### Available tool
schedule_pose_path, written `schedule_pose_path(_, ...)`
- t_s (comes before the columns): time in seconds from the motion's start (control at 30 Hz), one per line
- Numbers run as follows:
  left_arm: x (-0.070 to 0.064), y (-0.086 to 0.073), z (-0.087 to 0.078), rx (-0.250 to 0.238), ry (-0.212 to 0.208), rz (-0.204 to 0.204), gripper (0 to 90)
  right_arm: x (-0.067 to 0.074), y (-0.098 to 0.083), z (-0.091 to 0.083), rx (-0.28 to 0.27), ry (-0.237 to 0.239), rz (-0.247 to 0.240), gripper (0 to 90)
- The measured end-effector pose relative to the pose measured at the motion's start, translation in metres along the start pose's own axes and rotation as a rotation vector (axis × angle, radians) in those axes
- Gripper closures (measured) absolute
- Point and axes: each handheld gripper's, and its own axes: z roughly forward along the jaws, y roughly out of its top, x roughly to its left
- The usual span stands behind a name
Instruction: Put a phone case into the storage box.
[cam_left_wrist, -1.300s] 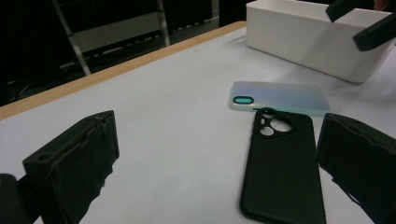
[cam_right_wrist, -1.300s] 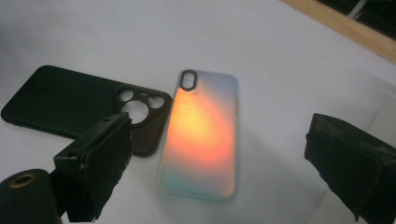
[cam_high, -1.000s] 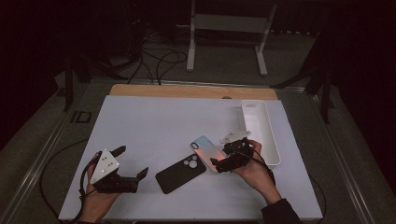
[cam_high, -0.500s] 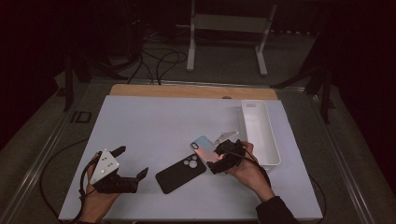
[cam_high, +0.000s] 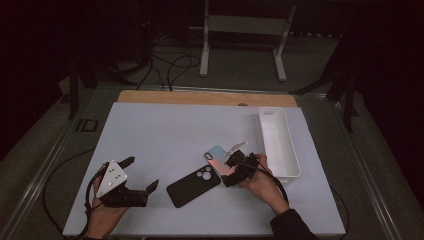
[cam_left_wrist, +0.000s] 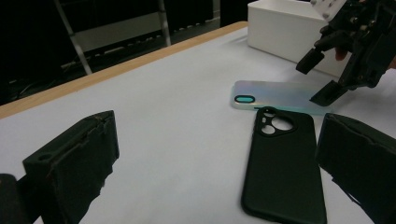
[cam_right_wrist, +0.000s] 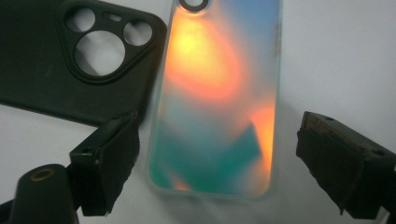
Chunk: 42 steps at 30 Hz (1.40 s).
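An iridescent phone case (cam_high: 216, 156) lies flat on the white table, and a black phone case (cam_high: 193, 186) lies just left of it. My right gripper (cam_high: 228, 171) hovers low over the iridescent case's near end. In the right gripper view its jaws straddle that case (cam_right_wrist: 219, 93) without the pads touching it, and the black case (cam_right_wrist: 70, 60) shows at upper left. The jaws have just been closing a little but are still wide apart. My left gripper (cam_high: 140, 173) rests open at the front left, pointing at the black case (cam_left_wrist: 285, 168), with nothing between its jaws.
A long white tray (cam_high: 287, 150) stands to the right of the right hand. A wooden strip (cam_high: 200, 97) runs along the table's far edge. A metal stand (cam_high: 242, 30) and cables are on the floor beyond it.
The right gripper has sunk toward the near end of the iridescent case and now sits lower over it. The left gripper and both cases have stayed where they were.
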Motion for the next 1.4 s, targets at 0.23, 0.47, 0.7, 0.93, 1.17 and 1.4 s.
schedule_pose_path(0.23, 0.0, 0.0, 0.0, 0.001, 0.001, -0.001, 0.0, 0.001, 0.0, 0.005, 0.034, 0.003, -0.009, 15.3)
schedule_pose_path(0.47, 0.0, 0.0, 0.0, 0.001, 0.001, 0.0, 0.0, 0.001, -0.001, 0.011, 0.076, 0.009, -0.007, 15.9)
schedule_pose_path(0.7, 0.0, -0.001, 0.001, 0.003, 0.0, -0.001, 0.0, 0.0, 0.001, 0.015, 0.088, 0.008, -0.002, 15.8)
schedule_pose_path(0.93, 0.0, -0.001, 0.001, 0.006, -0.003, -0.001, 0.0, -0.005, 0.003, 0.021, 0.095, 0.029, 0.014, 13.6)
schedule_pose_path(1.17, -0.001, -0.001, 0.002, 0.01, -0.004, 0.002, 0.0, -0.01, 0.003, 0.024, 0.114, 0.066, 0.046, 13.5)
schedule_pose_path(1.4, -0.001, -0.002, 0.002, 0.01, -0.002, 0.001, 0.0, -0.008, 0.002, 0.022, 0.116, 0.053, 0.059, 15.9)
